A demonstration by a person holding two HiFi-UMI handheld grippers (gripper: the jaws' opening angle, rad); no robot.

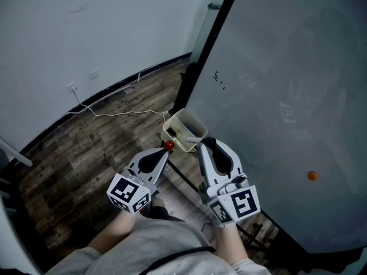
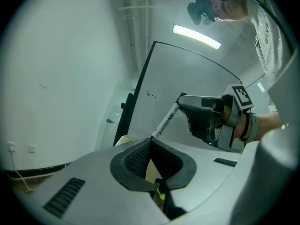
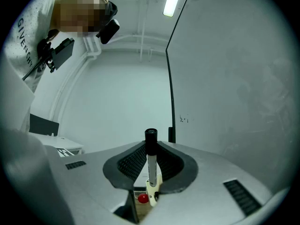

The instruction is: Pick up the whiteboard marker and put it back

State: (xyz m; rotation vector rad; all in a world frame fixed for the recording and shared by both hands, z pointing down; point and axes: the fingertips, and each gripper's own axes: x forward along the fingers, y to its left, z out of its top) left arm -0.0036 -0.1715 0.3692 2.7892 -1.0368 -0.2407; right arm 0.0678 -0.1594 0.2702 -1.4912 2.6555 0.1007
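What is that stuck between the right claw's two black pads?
A white whiteboard marker with a black cap, upright, gripped by the right claw; the right gripper view shows it.

Dark wood-plank floor runs to a plain white wall on the far left, edged with black skirting. Sockets sit low on the wall, and a white cable trails across the boards. A strip light glows overhead.

We are reading the capitals "GIVENCH" on the person's white shirt. We are finding the print on the whiteboard marker too small to read, and the scribbles on the whiteboard illegible.
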